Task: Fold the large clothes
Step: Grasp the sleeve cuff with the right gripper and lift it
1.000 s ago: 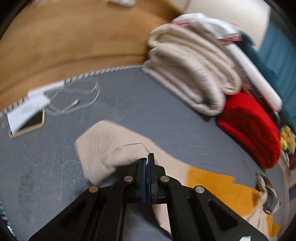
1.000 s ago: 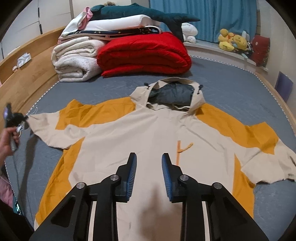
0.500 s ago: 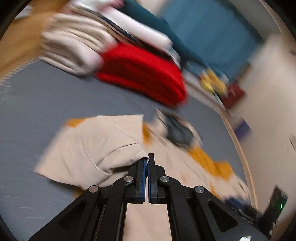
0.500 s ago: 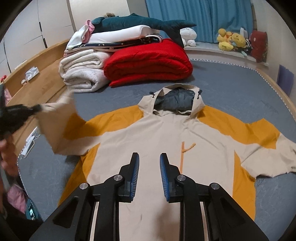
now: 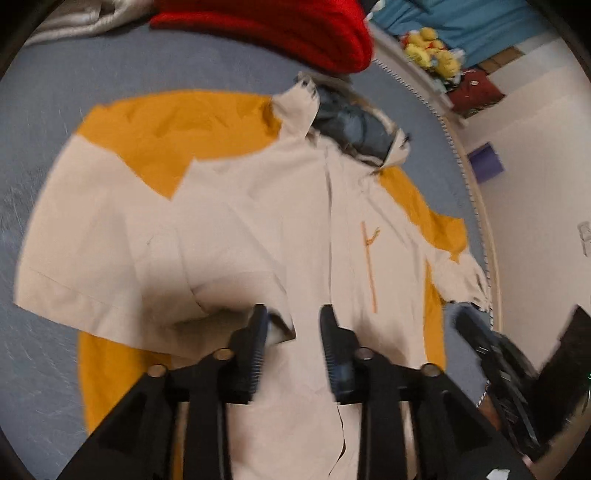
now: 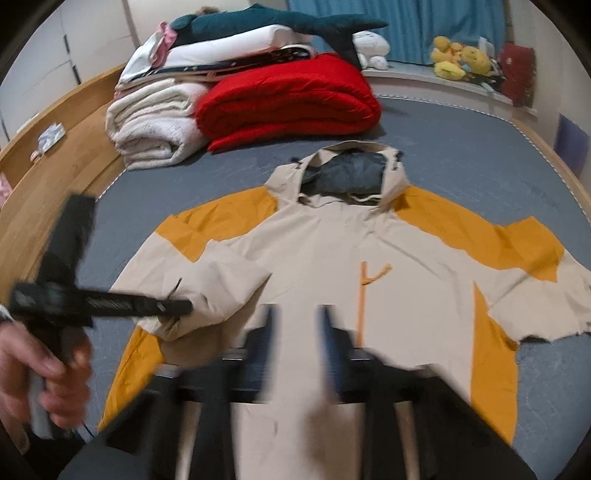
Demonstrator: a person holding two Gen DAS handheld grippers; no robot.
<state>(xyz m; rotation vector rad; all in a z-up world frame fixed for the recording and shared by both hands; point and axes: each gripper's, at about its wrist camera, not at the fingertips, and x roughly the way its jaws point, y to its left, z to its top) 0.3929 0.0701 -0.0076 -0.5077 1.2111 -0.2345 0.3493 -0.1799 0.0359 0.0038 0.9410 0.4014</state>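
Observation:
A beige and orange hooded jacket lies front up on the grey bed. Its left sleeve is folded in across the chest; the other sleeve lies spread out to the right. My left gripper is over the folded sleeve with its jaws opening. The cuff lies loose beside one finger, and neither pad presses it. In the right wrist view a hand holds that left gripper at the cuff. My right gripper hangs blurred above the jacket's lower front, jaws closing with a gap still showing and nothing gripped.
A red folded duvet, rolled white blankets and a teal shark plush are stacked at the bed's far end. Yellow soft toys sit on the ledge by the blue curtain. A wooden bed frame runs along the left.
The left gripper carried the sleeve from the bed's left side in over the jacket's chest, then its jaws parted and let the cuff go. The right gripper stayed over the hem, now blurred.

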